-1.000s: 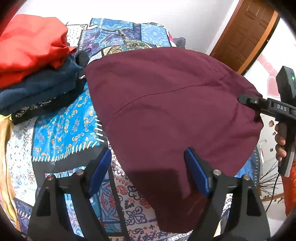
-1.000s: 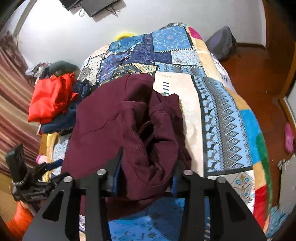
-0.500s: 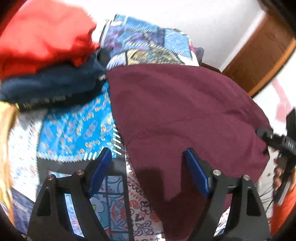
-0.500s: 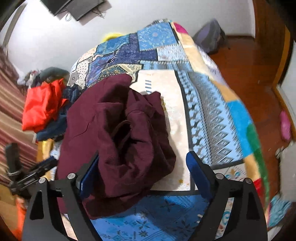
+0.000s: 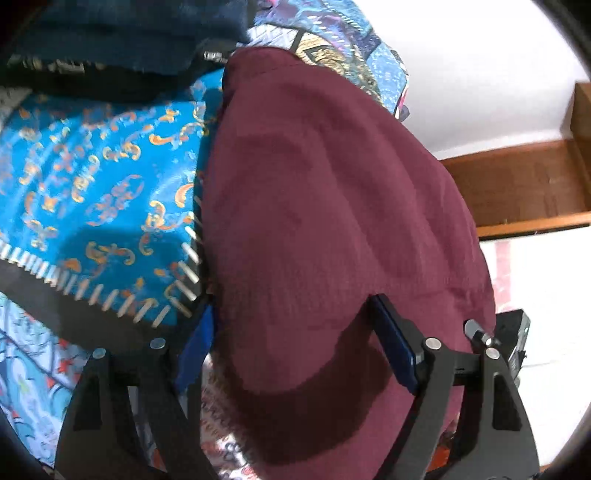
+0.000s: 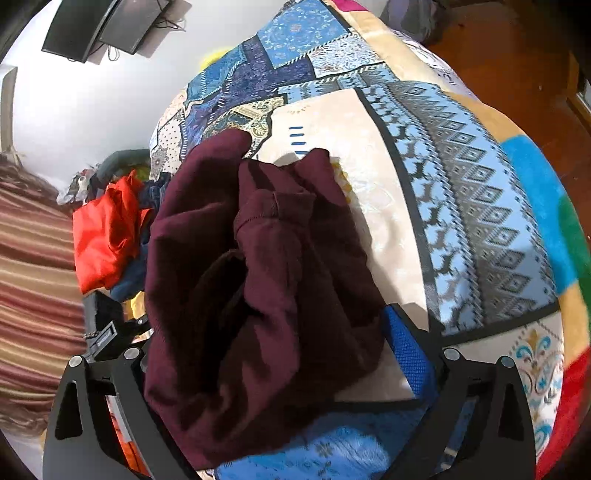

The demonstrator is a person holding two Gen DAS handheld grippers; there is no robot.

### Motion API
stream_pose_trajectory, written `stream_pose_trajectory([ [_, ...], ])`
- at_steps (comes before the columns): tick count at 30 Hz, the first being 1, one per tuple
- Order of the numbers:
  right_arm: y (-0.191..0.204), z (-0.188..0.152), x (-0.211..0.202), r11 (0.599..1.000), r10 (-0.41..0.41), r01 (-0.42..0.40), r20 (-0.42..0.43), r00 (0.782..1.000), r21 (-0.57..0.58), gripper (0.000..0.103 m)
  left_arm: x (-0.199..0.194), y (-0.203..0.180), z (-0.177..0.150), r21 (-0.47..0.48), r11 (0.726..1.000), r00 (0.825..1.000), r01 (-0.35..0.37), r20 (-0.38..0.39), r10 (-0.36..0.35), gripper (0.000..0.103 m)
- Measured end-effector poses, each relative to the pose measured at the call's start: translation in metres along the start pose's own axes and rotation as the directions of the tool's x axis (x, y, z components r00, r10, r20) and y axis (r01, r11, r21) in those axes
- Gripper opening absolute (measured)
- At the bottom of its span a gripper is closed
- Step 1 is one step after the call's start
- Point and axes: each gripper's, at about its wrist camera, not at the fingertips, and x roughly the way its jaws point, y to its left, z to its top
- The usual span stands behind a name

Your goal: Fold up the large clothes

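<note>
On the bed, maroon garment (image 6: 266,280) lies bunched on the patchwork quilt (image 6: 476,206); in the left wrist view it shows as a smooth folded face (image 5: 325,221) with the quilt (image 5: 92,177) beside it. Right gripper (image 6: 280,354) jaws have just been opening and stand wide, cloth between them but pads not pressing; its left finger is hidden behind the fabric, only the blue right pad (image 6: 406,354) shows. Left gripper (image 5: 295,343) open too, straddling the garment's near edge, left pad (image 5: 195,347) partly hidden by the cloth. Left wrist view is motion-blurred. Navy clothes (image 5: 122,33) are cut off at the top edge there; the right wrist view shows a red piece (image 6: 107,236) on that pile, rest hard to make out
</note>
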Motion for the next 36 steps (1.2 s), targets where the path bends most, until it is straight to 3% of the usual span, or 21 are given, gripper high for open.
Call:
stream_pose_trajectory([
  [5, 0.001, -0.001, -0.001, 0.999, 0.022, -0.023, -0.013, 1.000, -0.027, 0.093, 0.009, 0.000, 0.011, -0.016, 0.999, 0.999, 0.030, -0.015, -0.031, 0.086],
  [8, -0.002, -0.002, -0.003, 0.998, 0.065, -0.065, -0.023, 0.998, -0.011, 0.082, 0.008, -0.002, 0.014, -0.019, 0.999, 0.999, 0.034, -0.020, -0.034, 0.084],
  [13, 0.007, -0.006, -0.012, 0.997, 0.080, -0.080, -0.004, 0.997, -0.024, 0.050, -0.005, -0.016, 0.008, 0.051, 0.999, 1.000, 0.007, 0.011, -0.008, 0.064],
  [18, 0.027, -0.003, -0.025, 0.995, 0.067, -0.065, 0.019, 0.998, -0.081, 0.033, -0.031, -0.050, 0.006, 0.165, 0.986, 0.998, -0.023, 0.068, 0.012, 0.038],
  [21, 0.043, 0.000, -0.034, 0.991, 0.070, -0.065, 0.040, 0.997, -0.116, 0.030, -0.051, -0.075, 0.010, 0.223, 0.975, 0.995, -0.014, 0.104, -0.010, 0.026],
  [29, 0.091, 0.019, -0.066, 0.977, 0.130, -0.104, 0.127, 0.983, -0.189, 0.028, -0.131, -0.133, 0.020, 0.350, 0.937, 0.969, -0.009, 0.235, -0.078, 0.023],
  [36, 0.180, 0.042, -0.074, 0.932, 0.217, -0.145, 0.192, 0.957, -0.332, 0.028, -0.230, -0.149, 0.045, 0.394, 0.919, 0.917, -0.024, 0.375, -0.136, 0.023],
])
